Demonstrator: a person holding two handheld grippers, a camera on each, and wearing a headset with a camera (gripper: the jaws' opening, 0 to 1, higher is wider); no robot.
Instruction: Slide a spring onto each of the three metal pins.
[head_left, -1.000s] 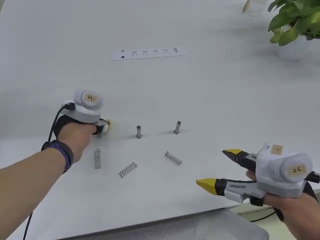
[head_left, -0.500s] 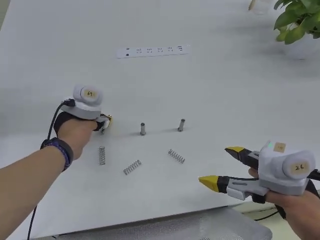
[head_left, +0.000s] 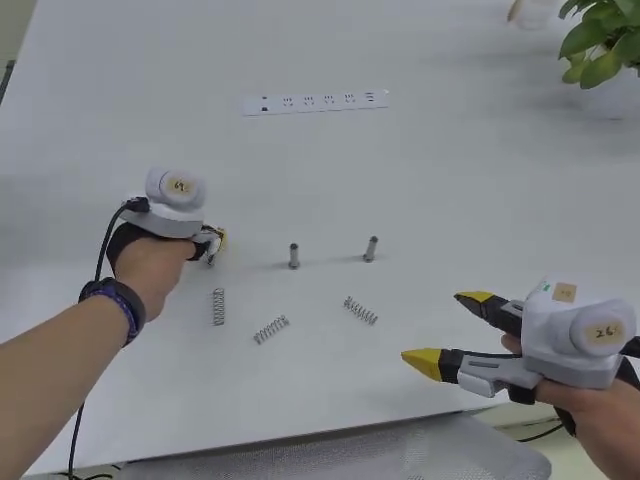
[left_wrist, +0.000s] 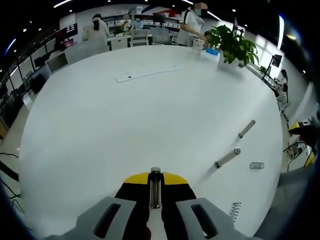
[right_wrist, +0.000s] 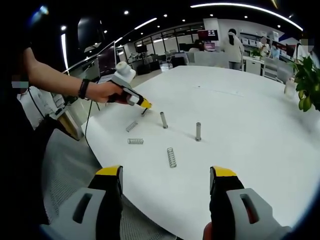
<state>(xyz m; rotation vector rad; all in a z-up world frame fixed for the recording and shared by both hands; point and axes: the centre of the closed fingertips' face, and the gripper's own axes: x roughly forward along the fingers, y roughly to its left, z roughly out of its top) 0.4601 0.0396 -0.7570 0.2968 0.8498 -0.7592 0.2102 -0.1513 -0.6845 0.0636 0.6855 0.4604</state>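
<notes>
So, left gripper (left_wrist: 155, 176): clamped on pin (left_wrist: 155, 191).
Right gripper (right_wrist: 166, 171): jaws apart.
Spring (head_left: 218, 306): near pin; best pinched at one end, bore lined with pin.

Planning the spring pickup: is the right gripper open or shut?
Open. The right gripper shows its yellow-tipped jaws wide apart, nothing between them, in its own view and the head view.
</notes>
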